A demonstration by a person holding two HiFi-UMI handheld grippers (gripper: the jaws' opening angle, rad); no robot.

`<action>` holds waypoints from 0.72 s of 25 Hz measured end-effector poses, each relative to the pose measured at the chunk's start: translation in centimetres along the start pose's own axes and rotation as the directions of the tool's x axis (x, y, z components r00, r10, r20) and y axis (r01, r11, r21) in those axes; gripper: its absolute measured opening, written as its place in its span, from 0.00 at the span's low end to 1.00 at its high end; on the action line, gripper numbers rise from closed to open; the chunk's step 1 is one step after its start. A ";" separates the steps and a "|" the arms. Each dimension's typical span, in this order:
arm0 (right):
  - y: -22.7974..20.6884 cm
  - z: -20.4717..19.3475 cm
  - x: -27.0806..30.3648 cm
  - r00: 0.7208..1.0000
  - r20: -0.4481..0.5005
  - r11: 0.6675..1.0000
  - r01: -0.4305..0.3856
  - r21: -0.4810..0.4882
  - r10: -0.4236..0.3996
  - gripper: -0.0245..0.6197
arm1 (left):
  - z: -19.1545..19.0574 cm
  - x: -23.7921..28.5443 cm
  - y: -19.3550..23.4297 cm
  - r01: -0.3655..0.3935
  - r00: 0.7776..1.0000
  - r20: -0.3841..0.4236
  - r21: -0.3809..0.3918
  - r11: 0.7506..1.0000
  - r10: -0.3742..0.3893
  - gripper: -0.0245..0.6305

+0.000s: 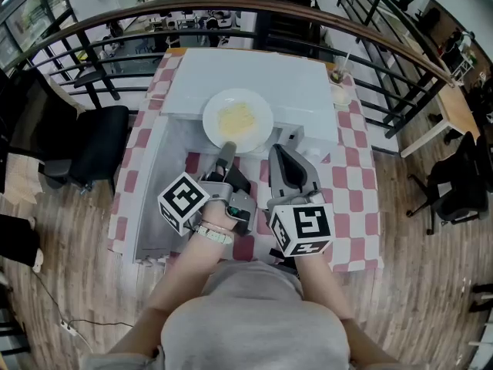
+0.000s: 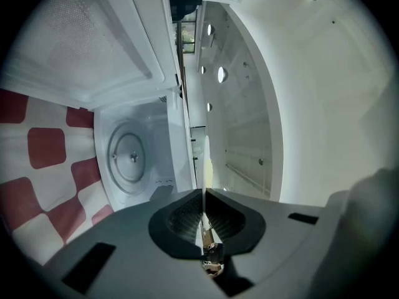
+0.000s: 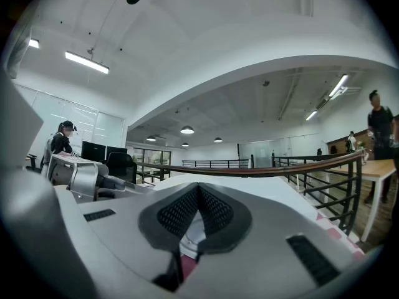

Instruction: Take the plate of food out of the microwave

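Note:
A white plate (image 1: 237,120) with yellow food is out in front of the white microwave (image 1: 254,79). My left gripper (image 1: 227,149) is shut on its near rim. In the left gripper view the plate (image 2: 204,167) shows edge-on as a thin line pinched between the gripper's (image 2: 204,195) jaws. The hollow oven cavity with its round turntable (image 2: 128,157) lies behind at the left. My right gripper (image 1: 279,154) is just right of the plate, shut, with nothing in it. In the right gripper view the gripper's (image 3: 198,189) pads meet.
The microwave door (image 1: 162,191) hangs open at the left, under my left hand. A red-and-white checked cloth (image 1: 356,183) covers the table. A cup with a straw (image 1: 339,74) stands at the far right corner. A black chair (image 1: 100,145) is on the left, with a railing (image 1: 231,10) behind.

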State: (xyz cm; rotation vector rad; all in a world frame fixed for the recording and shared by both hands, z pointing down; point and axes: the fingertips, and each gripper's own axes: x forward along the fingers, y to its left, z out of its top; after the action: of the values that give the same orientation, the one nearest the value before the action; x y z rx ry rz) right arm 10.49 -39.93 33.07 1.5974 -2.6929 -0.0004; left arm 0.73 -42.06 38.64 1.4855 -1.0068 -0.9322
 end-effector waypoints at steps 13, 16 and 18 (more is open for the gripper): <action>-0.5 -0.2 0.1 0.999 -0.015 1.000 0.029 -0.009 -0.030 0.08 | 0.1 0.2 -0.1 0.007 0.999 0.034 0.002 1.000 -0.007 0.06; -0.5 -0.2 0.1 0.999 -0.015 1.000 0.029 -0.006 -0.029 0.08 | 0.1 0.2 -0.1 0.005 0.999 0.035 0.003 1.000 -0.005 0.06; -0.4 -0.2 0.1 1.000 -0.016 1.000 0.026 -0.007 -0.027 0.08 | 0.1 0.1 -0.2 0.007 0.999 0.034 0.003 1.000 -0.007 0.06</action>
State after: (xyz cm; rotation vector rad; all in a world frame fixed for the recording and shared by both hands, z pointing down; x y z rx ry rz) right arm 10.83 -40.24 33.31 1.6241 -2.6570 0.0029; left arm 0.68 -42.21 38.44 1.4806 -1.0292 -0.9644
